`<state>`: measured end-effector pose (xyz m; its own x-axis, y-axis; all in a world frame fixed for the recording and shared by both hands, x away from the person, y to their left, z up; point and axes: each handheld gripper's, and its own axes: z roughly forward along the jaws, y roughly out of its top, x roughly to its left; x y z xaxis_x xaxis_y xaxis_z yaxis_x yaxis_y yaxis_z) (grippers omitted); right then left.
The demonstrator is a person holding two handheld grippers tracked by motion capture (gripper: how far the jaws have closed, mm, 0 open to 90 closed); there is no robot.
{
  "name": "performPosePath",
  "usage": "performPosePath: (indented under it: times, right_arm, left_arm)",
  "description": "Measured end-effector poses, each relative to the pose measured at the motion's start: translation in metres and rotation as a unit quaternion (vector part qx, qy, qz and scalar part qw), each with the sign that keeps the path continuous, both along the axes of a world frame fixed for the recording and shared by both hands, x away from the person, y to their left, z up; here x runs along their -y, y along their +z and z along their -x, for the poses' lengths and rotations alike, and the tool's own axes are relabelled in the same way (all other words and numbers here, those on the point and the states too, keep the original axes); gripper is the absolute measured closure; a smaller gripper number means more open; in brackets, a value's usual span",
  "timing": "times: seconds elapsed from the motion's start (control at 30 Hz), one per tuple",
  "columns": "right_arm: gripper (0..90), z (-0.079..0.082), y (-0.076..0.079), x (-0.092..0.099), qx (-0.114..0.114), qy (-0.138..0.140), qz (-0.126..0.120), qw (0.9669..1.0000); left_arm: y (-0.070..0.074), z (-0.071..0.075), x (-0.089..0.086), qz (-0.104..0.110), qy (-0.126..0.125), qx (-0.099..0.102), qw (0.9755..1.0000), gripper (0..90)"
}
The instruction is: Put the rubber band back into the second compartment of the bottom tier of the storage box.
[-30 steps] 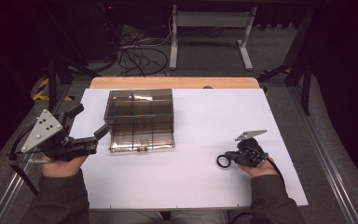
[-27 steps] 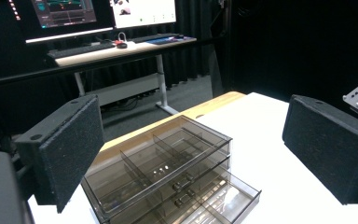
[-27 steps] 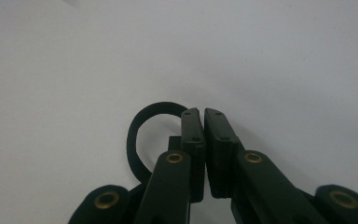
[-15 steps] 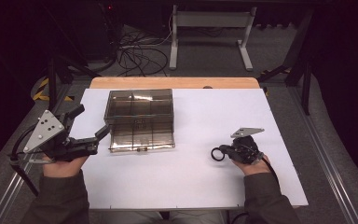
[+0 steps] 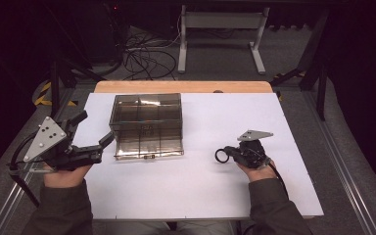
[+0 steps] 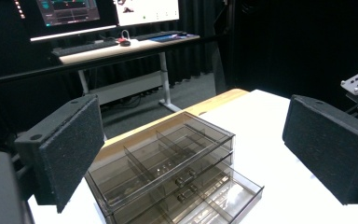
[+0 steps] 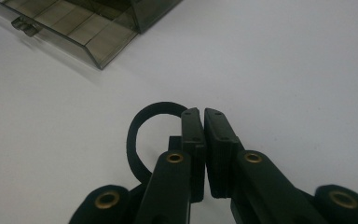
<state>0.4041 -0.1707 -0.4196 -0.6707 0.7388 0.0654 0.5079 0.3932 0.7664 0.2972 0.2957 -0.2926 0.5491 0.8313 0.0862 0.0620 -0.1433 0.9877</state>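
Observation:
A smoky clear drawer box stands on the white table, left of centre, with its bottom drawer pulled out a little. My left gripper is open just left of the box, and its wide-apart pads frame the box in the left gripper view. My right gripper rests low on the table to the right of the box, shut on a black ring. In the right gripper view the ring curves out to the left of the closed jaws of my right gripper. The open drawer's corner lies ahead of them.
A wooden strip edges the table's far side. Cables and a metal stand sit on the floor beyond. A desk with monitors and a keyboard stands behind the box in the left gripper view.
My right gripper has slid left and slightly forward toward the box, carrying the black ring. The left gripper has hardly moved.

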Motion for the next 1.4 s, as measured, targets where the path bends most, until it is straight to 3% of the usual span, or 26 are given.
performPosePath:
  times: [0.37, 1.2, 1.4]
  right_arm:
    - [87.8, -0.004, 0.001, -0.022, 0.014, 0.022, -0.001, 0.9997]
    - [88.0, -0.014, 0.011, -0.056, 0.049, 0.055, -0.048, 0.9961]
    - [88.0, -0.014, 0.013, -0.065, 0.053, 0.066, -0.047, 0.9953]
  left_arm:
    - [0.001, 0.002, 0.002, 0.001, -0.005, 0.004, 1.0, 5.8]
    - [-0.001, 0.003, 0.0, 0.005, 0.002, 0.0, 1.0, 5.7]
    - [-0.001, 0.002, 0.001, 0.004, 0.001, -0.001, 1.0, 5.7]
